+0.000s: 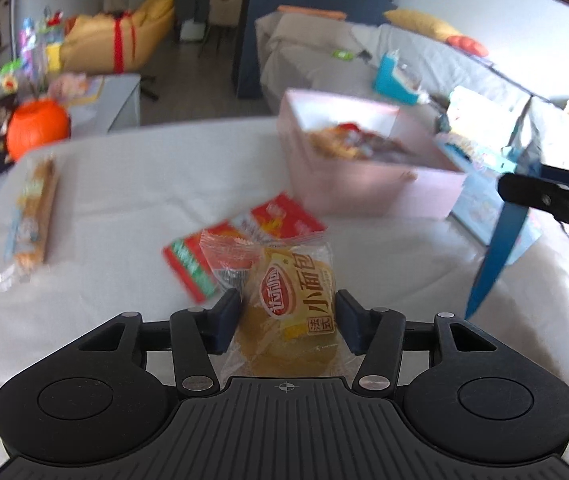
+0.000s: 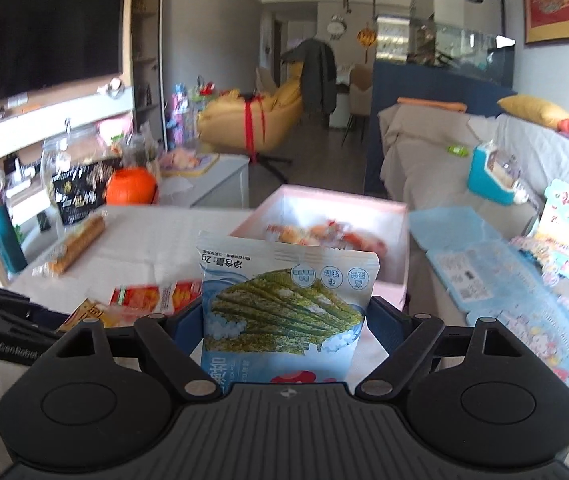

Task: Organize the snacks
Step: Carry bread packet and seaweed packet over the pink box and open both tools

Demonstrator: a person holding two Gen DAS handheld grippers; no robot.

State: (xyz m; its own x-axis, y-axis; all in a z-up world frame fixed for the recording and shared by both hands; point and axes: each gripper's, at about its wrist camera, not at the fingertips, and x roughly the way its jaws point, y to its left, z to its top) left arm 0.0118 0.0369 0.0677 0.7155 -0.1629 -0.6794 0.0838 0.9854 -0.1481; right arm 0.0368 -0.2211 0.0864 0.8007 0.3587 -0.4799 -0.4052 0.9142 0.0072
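Observation:
My left gripper point(image 1: 287, 312) is shut on a yellow small-bread packet point(image 1: 296, 300), held above the white table. My right gripper point(image 2: 284, 320) is shut on a blue seaweed-roll packet point(image 2: 284, 304), held upright. A pink box point(image 1: 368, 188) with several snacks inside stands ahead and to the right; it also shows in the right wrist view point(image 2: 392, 280) just behind the seaweed packet. A red snack packet point(image 1: 244, 240) lies flat on the table beyond the bread; it also shows in the right wrist view point(image 2: 152, 296). A long clear-wrapped biscuit pack point(image 1: 32, 216) lies at the far left, also in the right wrist view point(image 2: 76, 246).
A blue box lid point(image 2: 484, 276) lies right of the pink box. An orange pumpkin-shaped holder point(image 1: 38, 126) and a black bag point(image 2: 78, 192) stand at the table's far left. A grey-covered sofa point(image 1: 364, 64) lies behind. The right gripper's body point(image 1: 556, 200) shows at the right edge.

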